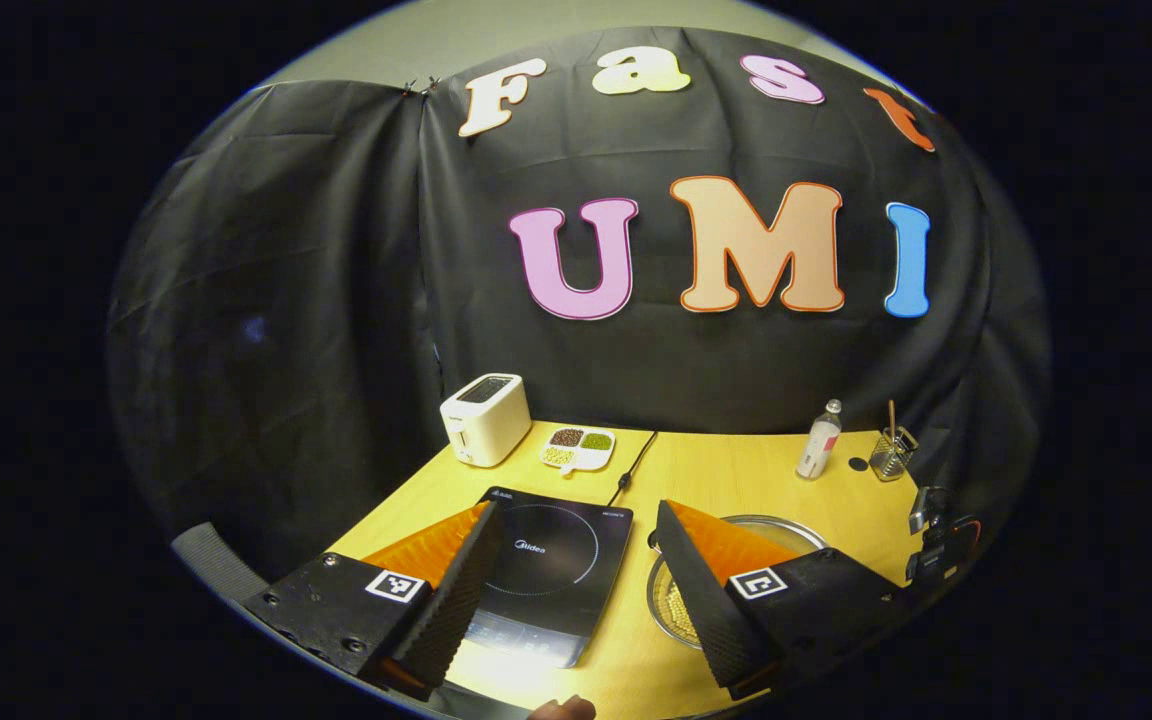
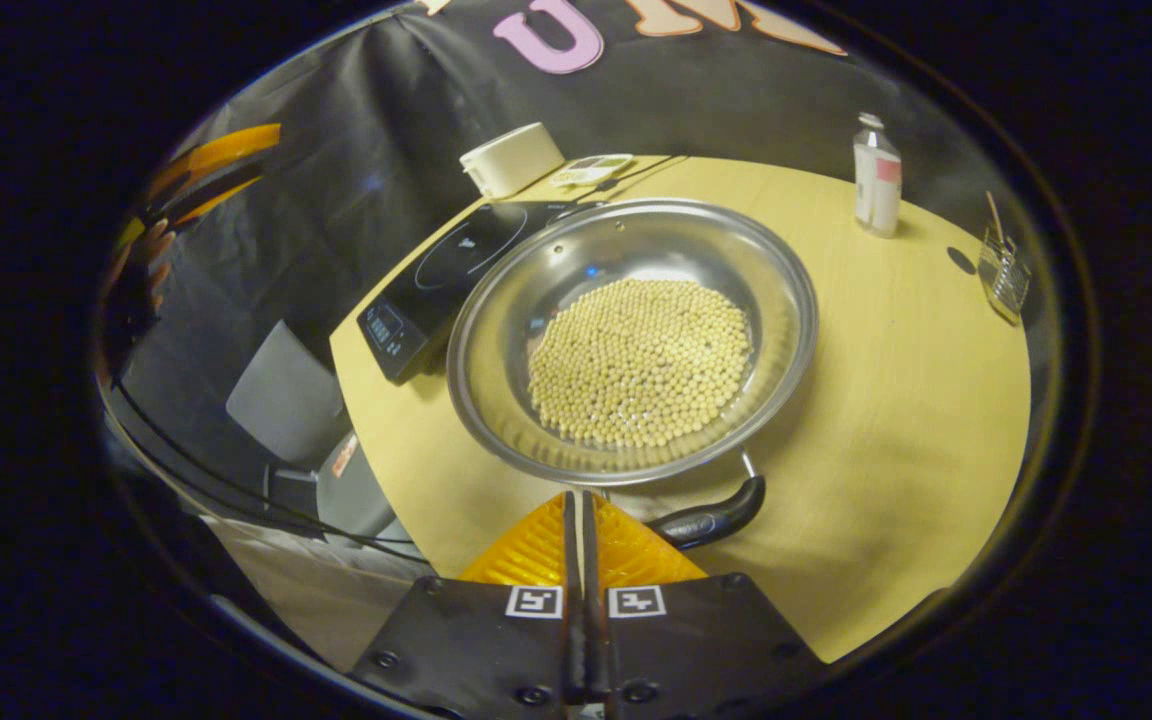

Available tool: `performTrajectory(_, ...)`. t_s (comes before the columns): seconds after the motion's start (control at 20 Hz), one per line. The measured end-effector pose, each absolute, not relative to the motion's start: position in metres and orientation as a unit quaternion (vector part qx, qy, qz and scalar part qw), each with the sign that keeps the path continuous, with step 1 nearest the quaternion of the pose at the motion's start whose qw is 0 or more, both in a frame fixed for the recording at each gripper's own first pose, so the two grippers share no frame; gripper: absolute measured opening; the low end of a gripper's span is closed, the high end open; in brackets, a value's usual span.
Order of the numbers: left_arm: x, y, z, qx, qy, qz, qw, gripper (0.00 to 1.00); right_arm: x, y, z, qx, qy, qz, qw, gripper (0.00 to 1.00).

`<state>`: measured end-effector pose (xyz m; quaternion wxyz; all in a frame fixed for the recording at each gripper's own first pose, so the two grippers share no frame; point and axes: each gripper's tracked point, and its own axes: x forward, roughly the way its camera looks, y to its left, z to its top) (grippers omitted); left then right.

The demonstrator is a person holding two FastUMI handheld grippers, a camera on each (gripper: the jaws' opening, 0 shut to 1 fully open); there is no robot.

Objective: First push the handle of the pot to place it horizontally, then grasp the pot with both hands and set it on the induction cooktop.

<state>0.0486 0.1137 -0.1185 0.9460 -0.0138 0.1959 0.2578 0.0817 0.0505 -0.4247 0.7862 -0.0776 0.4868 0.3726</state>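
Right gripper (image 2: 581,500): orange-and-black fingers pressed flat together, nothing between them, tips just short of the near rim of the wide, shallow stainless-steel pot (image 2: 496,400). Black curved pot handle (image 2: 711,520) lying immediately right of those tips, close beside them; contact cannot be told. Handle running roughly sideways along the pot's near edge, joined by a thin metal stem. Pot resting on the light wooden tabletop (image 2: 896,400), holding a flat bed of small pale-yellow round beans (image 2: 636,360). Beyond the pot and to the left of the right gripper: flat black induction cooktop (image 2: 436,290) with control panel at its near corner, pot's rim right against its edge, pot not on it. Farther off: white toaster (image 2: 511,158), small white divided dish of grains (image 2: 591,168), clear plastic bottle with pale label (image 2: 876,180) to the right, small wire holder with a stick (image 2: 1001,270) at far right. Left gripper (image 1: 576,525): fingers spread wide, empty, held above the table's near edge. Between its fingers: the cooktop (image 1: 556,570), bare on top. Behind its right finger: part of the pot (image 1: 786,535) with beans visible. Beyond: toaster (image 1: 484,418), divided dish (image 1: 578,447), black power cord (image 1: 636,465), bottle (image 1: 819,440), wire holder (image 1: 893,452). At the far right edge of the left gripper view: a dark device, likely the other gripper, too small to judge.
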Motion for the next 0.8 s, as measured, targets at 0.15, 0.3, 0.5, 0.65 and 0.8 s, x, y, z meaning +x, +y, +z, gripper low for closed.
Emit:
performTrajectory(0.15, 0.052, 0.111, -0.114, -0.012, 0.193, 0.261, 0.946, 0.95, 0.083, 0.042, -0.428, -0.096, 0.486, 0.372, 0.785, 0.0)
performTrajectory(0.3, 0.054, 0.109, -0.113, -0.011, 0.191, 0.262, 0.946, 0.95, 0.095, 0.034, -0.427, -0.091, 0.484, 0.36, 0.793, 0.02)
performTrajectory(0.5, 0.054, 0.104, -0.114, -0.012, 0.189, 0.259, 0.947, 0.95, 0.116, 0.022, -0.42, -0.081, 0.481, 0.339, 0.805, 0.03)
performTrajectory(0.65, 0.053, 0.101, -0.114, -0.01, 0.19, 0.258, 0.947, 0.95, 0.132, 0.013, -0.418, -0.086, 0.475, 0.326, 0.813, 0.0)
performTrajectory(0.8, 0.049, 0.1, -0.117, -0.008, 0.194, 0.259, 0.946, 0.95, 0.147, 0.01, -0.415, -0.09, 0.469, 0.32, 0.818, 0.0)
